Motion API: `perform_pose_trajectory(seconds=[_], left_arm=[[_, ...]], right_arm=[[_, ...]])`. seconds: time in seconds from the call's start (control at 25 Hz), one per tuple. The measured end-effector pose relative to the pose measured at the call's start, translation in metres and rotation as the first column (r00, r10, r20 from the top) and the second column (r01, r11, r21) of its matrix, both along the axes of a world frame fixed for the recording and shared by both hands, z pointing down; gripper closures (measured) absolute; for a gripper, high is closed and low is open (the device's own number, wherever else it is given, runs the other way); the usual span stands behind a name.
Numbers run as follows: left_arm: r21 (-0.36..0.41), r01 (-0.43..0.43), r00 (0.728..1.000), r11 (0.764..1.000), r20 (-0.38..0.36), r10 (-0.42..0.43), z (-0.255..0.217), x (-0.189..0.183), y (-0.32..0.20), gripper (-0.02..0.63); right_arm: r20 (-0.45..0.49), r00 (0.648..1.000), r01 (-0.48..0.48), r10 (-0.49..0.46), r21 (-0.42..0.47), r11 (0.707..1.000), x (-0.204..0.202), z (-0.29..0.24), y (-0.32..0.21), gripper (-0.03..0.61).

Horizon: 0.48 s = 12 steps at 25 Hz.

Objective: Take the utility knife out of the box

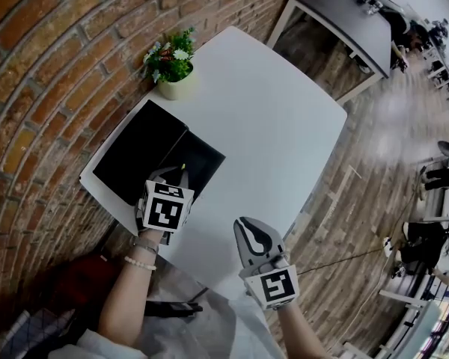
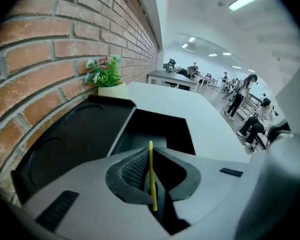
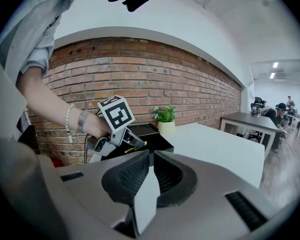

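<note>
My left gripper (image 1: pixel 178 173) (image 2: pixel 151 153) is shut on the utility knife (image 2: pixel 152 181), seen edge-on as a thin yellow strip standing between the pads. Its yellow tip (image 1: pixel 183 167) pokes out over the open black box (image 1: pixel 198 163) (image 2: pixel 157 129) near the table's left corner. The box's lid (image 1: pixel 135 152) (image 2: pixel 65 139) lies flat beside it, against the brick wall. In the right gripper view the left gripper (image 3: pixel 136 143) hangs just above the box (image 3: pixel 155 143) with the yellow knife (image 3: pixel 141 145) in its jaws. My right gripper (image 1: pixel 245 226) (image 3: pixel 150 153) is off the table's near edge, shut on nothing.
A small potted plant (image 1: pixel 172 66) (image 2: pixel 106 76) (image 3: pixel 165 118) stands at the wall behind the box. The white table (image 1: pixel 284 126) stretches right of the box. A second, dark table (image 1: pixel 337 13) and people stand farther off in the room.
</note>
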State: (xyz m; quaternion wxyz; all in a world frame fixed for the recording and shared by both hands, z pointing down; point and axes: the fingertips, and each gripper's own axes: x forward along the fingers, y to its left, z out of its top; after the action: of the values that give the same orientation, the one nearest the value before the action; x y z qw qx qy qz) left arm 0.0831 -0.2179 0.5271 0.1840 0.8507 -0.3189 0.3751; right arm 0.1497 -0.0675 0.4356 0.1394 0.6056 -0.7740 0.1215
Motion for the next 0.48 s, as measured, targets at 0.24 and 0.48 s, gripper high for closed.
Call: perform_pose_trajectory(seconds=[0.24,0.48], left_arm=[[0.092,0.014,0.996,0.996,-0.089,-0.006,-0.043,-0.002,0.004,0.575],[0.237,0.008,0.978,0.971,-0.205,0.042,-0.101,-0.007,0.014,0.575]], right_arm=[[-0.014,1.000,0.003,-0.002,0.048,0.999,0.000,-0.022,-0.002,0.520],[-0.003,1.000,-0.004,0.004,0.110,0.994,-0.005,-0.052,-0.005,0.520]])
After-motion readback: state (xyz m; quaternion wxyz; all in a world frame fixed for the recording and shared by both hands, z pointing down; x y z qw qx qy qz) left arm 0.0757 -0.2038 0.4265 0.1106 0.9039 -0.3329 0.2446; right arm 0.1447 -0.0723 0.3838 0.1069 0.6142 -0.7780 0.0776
